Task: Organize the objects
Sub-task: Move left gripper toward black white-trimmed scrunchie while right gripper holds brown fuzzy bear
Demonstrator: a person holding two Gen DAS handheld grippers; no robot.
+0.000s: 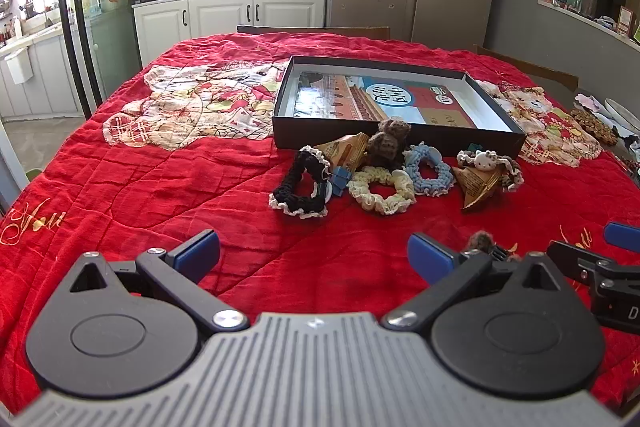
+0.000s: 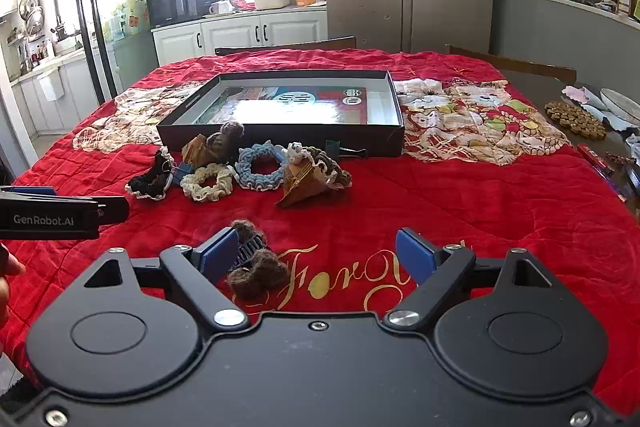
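Observation:
A heap of small things lies on the red quilt in front of a shallow black box (image 1: pixel 400 141) (image 2: pixel 280 141) that holds a book (image 2: pixel 288 107). The heap has a black scrunchie (image 1: pixel 300 189) (image 2: pixel 150 181), a cream one (image 1: pixel 380 189) (image 2: pixel 208 183), a blue one (image 1: pixel 430 169) (image 2: pixel 260 167), a brown knitted piece (image 1: pixel 390 143) and folded paper boats (image 1: pixel 480 183) (image 2: pixel 298 183). A brown fuzzy hair clip (image 2: pixel 252 261) (image 1: pixel 486 245) lies nearer, between my right gripper's (image 2: pixel 316 254) open jaws, beside the left pad. My left gripper (image 1: pixel 314 255) is open over bare quilt.
The table's bare right side holds a cork trivet (image 2: pixel 576 117), a plate (image 2: pixel 624 103) and pens (image 2: pixel 596 159). Wooden chairs (image 2: pixel 288 45) stand at the far edge. The two grippers hang close side by side near the front edge. A hand (image 2: pixel 8 275) shows at the left.

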